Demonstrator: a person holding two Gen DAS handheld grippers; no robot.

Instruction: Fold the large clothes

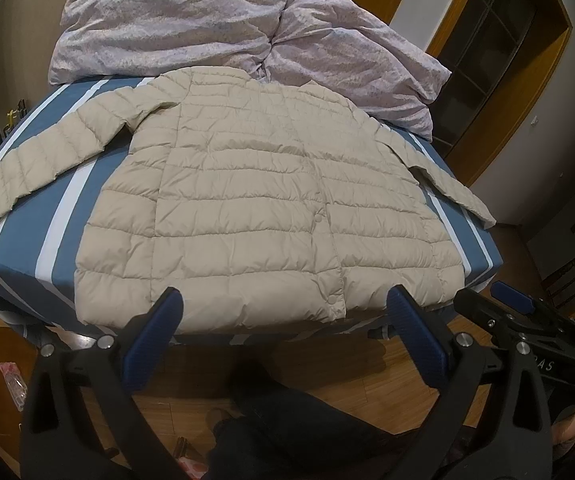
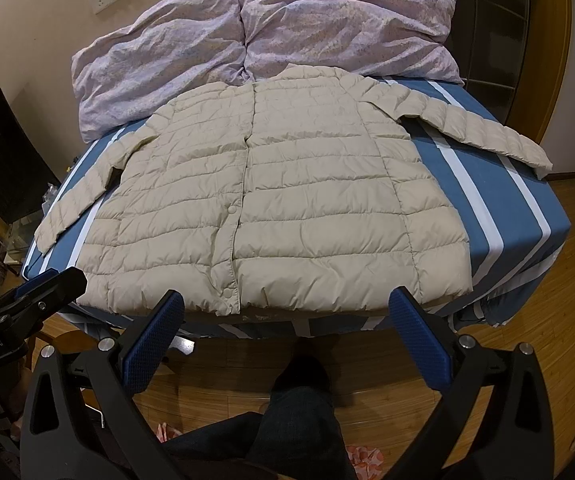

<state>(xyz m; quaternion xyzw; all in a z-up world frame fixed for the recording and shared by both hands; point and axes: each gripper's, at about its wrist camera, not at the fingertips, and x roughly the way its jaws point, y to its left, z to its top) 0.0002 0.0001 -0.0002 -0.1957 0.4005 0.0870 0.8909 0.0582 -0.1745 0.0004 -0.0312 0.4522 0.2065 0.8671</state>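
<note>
A beige quilted puffer jacket (image 1: 255, 200) lies flat and buttoned on the blue striped bed (image 1: 19, 240), both sleeves spread outward. It also shows in the right wrist view (image 2: 271, 208). My left gripper (image 1: 283, 304) is open and empty, held just short of the jacket's hem above the bed's near edge. My right gripper (image 2: 287, 304) is open and empty at the hem too. The right gripper shows at the right edge of the left wrist view (image 1: 515, 308). The left gripper shows at the left edge of the right wrist view (image 2: 39, 288).
A crumpled lilac duvet (image 1: 215, 20) lies at the bed's head behind the jacket, also in the right wrist view (image 2: 255, 36). The person's dark-trousered leg (image 2: 295, 408) stands on the wooden floor (image 1: 327, 364) below the grippers. A wooden door frame (image 1: 499, 112) stands right of the bed.
</note>
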